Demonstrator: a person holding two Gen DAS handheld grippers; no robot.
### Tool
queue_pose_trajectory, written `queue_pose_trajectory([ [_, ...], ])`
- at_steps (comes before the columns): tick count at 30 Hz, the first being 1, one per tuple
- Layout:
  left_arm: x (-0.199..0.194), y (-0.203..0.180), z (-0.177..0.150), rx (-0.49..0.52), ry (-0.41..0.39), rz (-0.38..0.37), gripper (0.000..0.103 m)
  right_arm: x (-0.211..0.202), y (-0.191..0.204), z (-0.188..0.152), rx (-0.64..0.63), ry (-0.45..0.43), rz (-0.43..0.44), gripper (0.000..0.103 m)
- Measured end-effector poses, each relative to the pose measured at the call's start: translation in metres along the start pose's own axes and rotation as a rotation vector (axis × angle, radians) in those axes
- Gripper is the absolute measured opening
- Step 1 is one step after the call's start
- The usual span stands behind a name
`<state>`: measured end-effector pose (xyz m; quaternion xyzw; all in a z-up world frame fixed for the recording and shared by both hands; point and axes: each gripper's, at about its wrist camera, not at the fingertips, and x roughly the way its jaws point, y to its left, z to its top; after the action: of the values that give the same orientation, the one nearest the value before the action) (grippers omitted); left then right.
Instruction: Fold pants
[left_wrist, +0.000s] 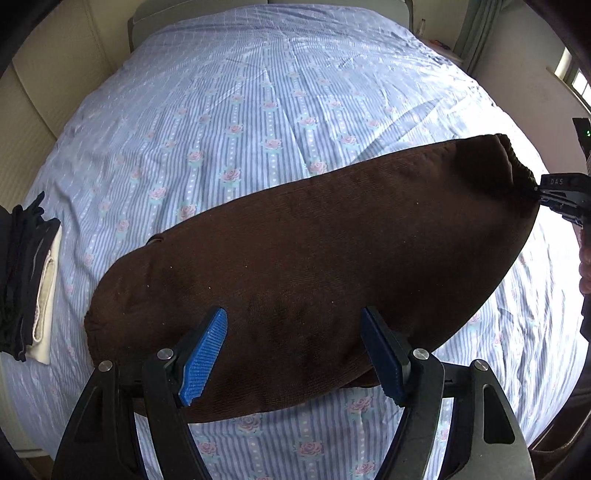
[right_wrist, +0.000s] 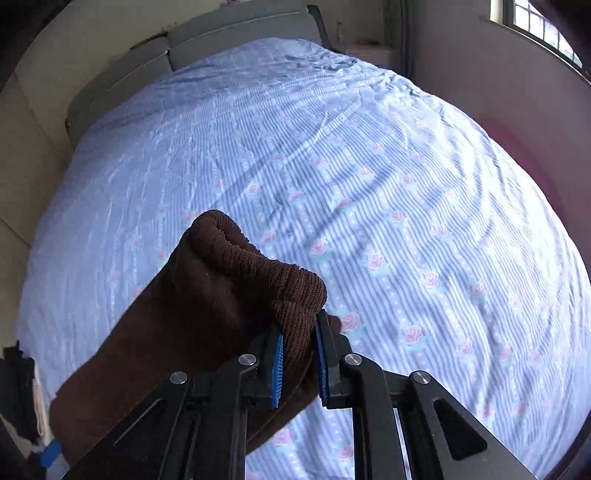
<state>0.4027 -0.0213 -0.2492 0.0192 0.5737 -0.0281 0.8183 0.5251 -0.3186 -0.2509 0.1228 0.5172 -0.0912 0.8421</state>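
- Left wrist view: a pair of brown pants (left_wrist: 306, 266), folded into a long band, lies slantwise across a bed covered by a blue striped sheet (left_wrist: 258, 110) printed with pink roses. The band runs from about 8 o'clock up to 2 o'clock.
- The left gripper (left_wrist: 295, 354) sits at 6 o'clock with its blue-padded fingers spread wide — the near edge of the pants shows between them, and neither pad can be seen pressing the cloth.
- At 3 o'clock the right gripper (left_wrist: 561, 199) pinches the gathered elastic end of the pants at the frame's edge.
- At 9 o'clock a small stack of folded clothes (left_wrist: 29, 277), dark pieces on a cream one, rests on the sheet, well apart from the pants.
- Right wrist view: the right gripper (right_wrist: 299, 362) is at 6 o'clock, its two blue pads pressed onto a bunched fold of the ribbed brown waistband (right_wrist: 258, 273), which bulges up toward the middle of the frame.
- From there the pants trail down toward 7 o'clock.
- Only this view shows the pinch close up, plus a window (right_wrist: 535, 26) at 1 o'clock and the grey headboard (right_wrist: 221, 40) at 11 o'clock.
- Only the left view shows the full length of the pants; the stack appears here only as a dark sliver at 8 o'clock.
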Motion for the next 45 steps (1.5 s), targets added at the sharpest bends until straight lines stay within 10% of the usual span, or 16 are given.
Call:
queue_pose_trajectory([
  [9,0.026,0.002,-0.010,-0.021,0.090,0.023,0.073,0.040,-0.037,-0.018,0.011,0.139,-0.008,0.026],
  [16,-0.002,-0.008,-0.012,0.028,0.014,0.036,0.075,-0.022,-0.049,-0.020,0.018,-0.054,0.059,0.083],
  [24,-0.015,-0.035,-0.004,0.083,-0.010,0.008,0.075,0.016,-0.027,0.022,-0.086,-0.022,0.205,0.082],
  [36,-0.008,-0.069,0.007,0.143,-0.023,0.027,0.075,0.097,-0.092,-0.004,0.387,0.197,0.332,0.066],
  [45,0.003,-0.064,0.009,0.119,0.003,0.031,0.075,0.121,-0.084,-0.004,0.366,0.264,0.304,0.067],
])
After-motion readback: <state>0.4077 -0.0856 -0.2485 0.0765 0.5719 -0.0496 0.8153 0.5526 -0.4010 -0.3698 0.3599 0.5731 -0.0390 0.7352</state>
